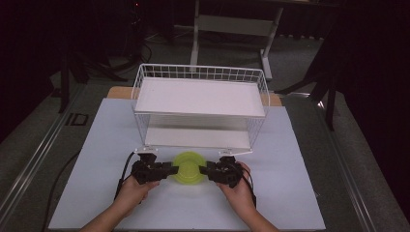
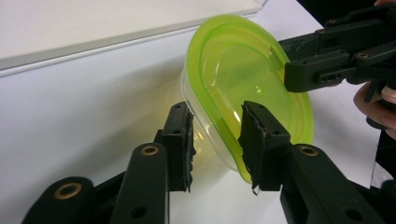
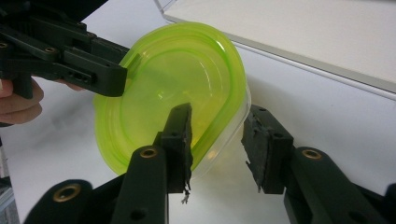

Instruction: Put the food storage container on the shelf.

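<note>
Green-lidded container (image 1: pixel 187 174) sits on the white table (image 1: pixel 290 203), directly between the two grippers and just in front of the lower shelf of the white wire rack (image 1: pixel 200 104). It is a clear plastic tub closed by a translucent lime-green lid, and it appears to rest flat on the table.

From the high view, the left gripper (image 1: pixel 171 170) comes at it from the left and the right gripper (image 1: pixel 203 170) from the right, each pointing inward so that their tips meet the container's opposite edges. Each is carried in a hand (image 1: pixel 133 191) whose forearm enters from the bottom edge; the other hand (image 1: pixel 238 189) is a mirror of it.

In the left gripper view, the left gripper (image 2: pixel 215 135) has its jaws partly open with the container's rim and wall (image 2: pixel 243 79) lying between them. The right-hand pad lies against the lid's edge; the left-hand pad stands just beside the clear wall, and I cannot tell whether it touches. Farther off, the other gripper's jaw reaches the lid's far rim.

In the right gripper view, the right gripper (image 3: pixel 215 140) is likewise partly open. Its left-hand pad lies over the green lid (image 3: pixel 173 88), while the right-hand pad stands clear of the tub's wall with bare table showing in the gap. The rim passes between the jaws, yet no firm grip shows
</note>
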`<action>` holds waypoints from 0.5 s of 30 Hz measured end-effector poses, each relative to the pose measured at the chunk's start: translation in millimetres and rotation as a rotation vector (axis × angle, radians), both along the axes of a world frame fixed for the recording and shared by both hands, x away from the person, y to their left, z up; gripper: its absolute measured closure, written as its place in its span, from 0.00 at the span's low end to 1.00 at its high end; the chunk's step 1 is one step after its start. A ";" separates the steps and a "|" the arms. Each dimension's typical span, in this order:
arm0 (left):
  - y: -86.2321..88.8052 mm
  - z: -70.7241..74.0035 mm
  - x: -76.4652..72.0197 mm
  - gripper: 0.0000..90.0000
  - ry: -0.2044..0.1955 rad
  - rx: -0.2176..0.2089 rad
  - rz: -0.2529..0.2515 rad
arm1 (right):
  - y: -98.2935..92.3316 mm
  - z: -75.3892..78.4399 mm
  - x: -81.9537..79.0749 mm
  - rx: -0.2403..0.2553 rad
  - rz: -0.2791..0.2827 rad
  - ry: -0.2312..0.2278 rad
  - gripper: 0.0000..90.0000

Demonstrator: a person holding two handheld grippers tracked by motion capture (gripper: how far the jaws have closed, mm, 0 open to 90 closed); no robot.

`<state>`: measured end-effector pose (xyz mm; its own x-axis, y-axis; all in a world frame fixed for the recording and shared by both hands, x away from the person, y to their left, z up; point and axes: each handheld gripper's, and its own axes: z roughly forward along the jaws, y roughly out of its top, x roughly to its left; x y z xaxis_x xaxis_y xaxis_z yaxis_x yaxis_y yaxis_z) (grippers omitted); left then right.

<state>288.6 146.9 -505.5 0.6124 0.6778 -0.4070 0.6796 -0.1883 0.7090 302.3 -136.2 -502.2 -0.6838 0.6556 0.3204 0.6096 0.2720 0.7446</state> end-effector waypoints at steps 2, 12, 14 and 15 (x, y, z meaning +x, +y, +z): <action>0.1 -0.1 -3.3 0.77 0.003 -0.012 -0.006 | 0.3 1.5 -2.8 -0.001 0.005 -0.006 0.74; -6.5 1.1 -28.9 0.84 -0.024 0.035 0.043 | 2.0 6.3 -15.0 0.028 -0.001 -0.041 0.85; -8.5 2.5 -33.5 0.85 -0.022 0.048 0.063 | 1.6 6.4 -16.2 0.031 -0.003 -0.036 0.86; -9.8 3.0 -35.4 0.88 -0.030 0.072 0.075 | 2.0 6.6 -16.9 0.024 -0.001 -0.036 0.88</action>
